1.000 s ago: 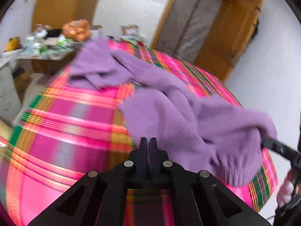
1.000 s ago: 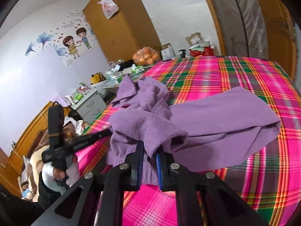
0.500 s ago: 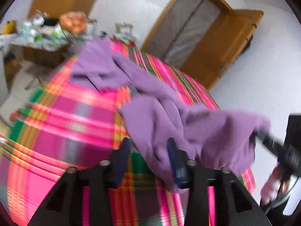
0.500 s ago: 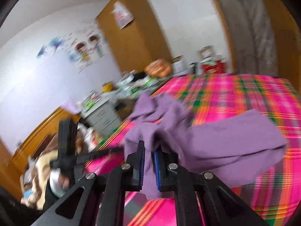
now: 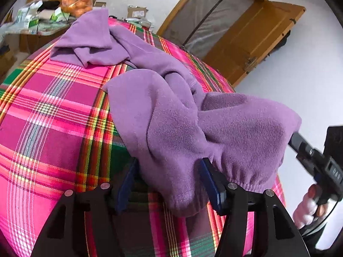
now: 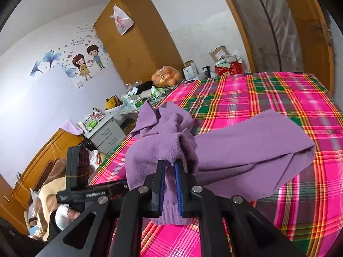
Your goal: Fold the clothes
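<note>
The left gripper has just opened its jaws from closed and dropped toward the purple fleece garment, whose gathered hem now hangs between the wide, unpressed pads. The right gripper pinches a bunched edge narrowly, lifting it off the plaid bedspread where the rest lies crumpled.

Between the jaws of the right gripper sits the purple garment, a soft, matt fleece with a fuzzy nap. Beneath both sets of jaws lies the plaid bedspread, a smooth woven cloth. The gripper bodies are matt black plastic with bright metal screw heads; their blue pads appear ribbed. Beyond the jaws, the wardrobe is smooth, satin wood.
</note>
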{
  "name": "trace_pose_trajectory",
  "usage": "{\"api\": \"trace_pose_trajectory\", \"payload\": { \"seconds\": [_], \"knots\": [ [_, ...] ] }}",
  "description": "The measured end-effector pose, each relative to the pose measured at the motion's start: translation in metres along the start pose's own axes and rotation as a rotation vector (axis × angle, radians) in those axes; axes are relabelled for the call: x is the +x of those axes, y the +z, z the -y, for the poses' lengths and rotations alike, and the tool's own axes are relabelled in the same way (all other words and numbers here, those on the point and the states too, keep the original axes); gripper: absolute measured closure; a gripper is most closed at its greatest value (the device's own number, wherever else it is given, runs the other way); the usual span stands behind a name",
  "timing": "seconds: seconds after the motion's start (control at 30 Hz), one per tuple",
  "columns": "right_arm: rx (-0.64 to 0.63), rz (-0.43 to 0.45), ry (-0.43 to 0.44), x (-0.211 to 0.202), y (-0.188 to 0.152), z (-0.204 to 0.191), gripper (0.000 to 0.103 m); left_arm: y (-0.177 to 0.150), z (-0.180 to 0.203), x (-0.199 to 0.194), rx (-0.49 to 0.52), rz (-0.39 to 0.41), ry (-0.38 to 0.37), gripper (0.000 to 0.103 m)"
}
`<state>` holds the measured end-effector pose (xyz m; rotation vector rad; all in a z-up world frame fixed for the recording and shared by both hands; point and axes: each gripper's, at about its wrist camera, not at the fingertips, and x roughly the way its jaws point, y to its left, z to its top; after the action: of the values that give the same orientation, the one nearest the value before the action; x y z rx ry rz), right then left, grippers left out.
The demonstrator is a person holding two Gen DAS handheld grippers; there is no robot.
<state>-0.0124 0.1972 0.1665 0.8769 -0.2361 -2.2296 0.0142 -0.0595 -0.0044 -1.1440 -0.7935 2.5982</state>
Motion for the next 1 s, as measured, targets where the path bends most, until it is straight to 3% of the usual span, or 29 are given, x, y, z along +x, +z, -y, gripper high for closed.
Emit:
{"api": "trace_pose_trajectory", "payload": {
  "seconds": [0.07,0.1,0.13,0.17,0.2,0.23,0.3,0.33,0.57,0.73,0.9,1.0],
  "knots": [
    [-0.001,-0.015,0.013,0.002,-0.004,0.001,0.093,0.002,-0.001,0.002,-0.001,-0.002,0.017,0.047],
    [-0.001,-0.027,0.021,0.004,-0.007,0.001,0.093,0.002,-0.001,0.004,0.001,0.001,0.032,0.054],
    [-0.001,-0.038,0.029,0.006,-0.010,0.001,0.093,0.002,-0.002,0.005,-0.002,0.002,0.040,0.076],
    [-0.002,-0.052,0.040,0.007,-0.012,0.002,0.093,0.002,-0.005,0.005,-0.016,0.000,0.032,0.087],
    [-0.002,-0.058,0.040,0.009,-0.014,0.002,0.091,0.002,-0.007,0.005,-0.028,0.001,0.023,0.091],
    [0.001,-0.061,0.038,0.010,-0.015,0.003,0.082,0.002,-0.010,0.003,-0.033,0.009,0.017,0.096],
    [0.019,-0.058,0.052,0.010,-0.016,0.006,0.069,0.005,-0.013,-0.003,-0.031,0.036,0.012,0.097],
    [0.030,-0.057,0.062,0.010,-0.016,0.008,0.068,0.006,-0.015,-0.008,-0.027,0.056,0.016,0.097],
    [0.041,-0.093,0.130,0.019,-0.019,0.005,0.068,0.040,-0.039,-0.065,-0.029,0.236,0.127,0.097],
    [0.018,-0.104,0.133,0.023,-0.021,-0.003,0.067,0.081,-0.074,-0.100,-0.044,0.339,0.265,0.097],
    [0.054,-0.085,0.040,0.023,-0.020,0.016,0.063,0.110,-0.127,-0.095,-0.079,0.314,0.420,0.097],
    [0.032,-0.086,-0.074,0.024,-0.020,0.029,0.060,0.111,-0.147,-0.082,-0.095,0.252,0.422,0.096]
  ]
}}
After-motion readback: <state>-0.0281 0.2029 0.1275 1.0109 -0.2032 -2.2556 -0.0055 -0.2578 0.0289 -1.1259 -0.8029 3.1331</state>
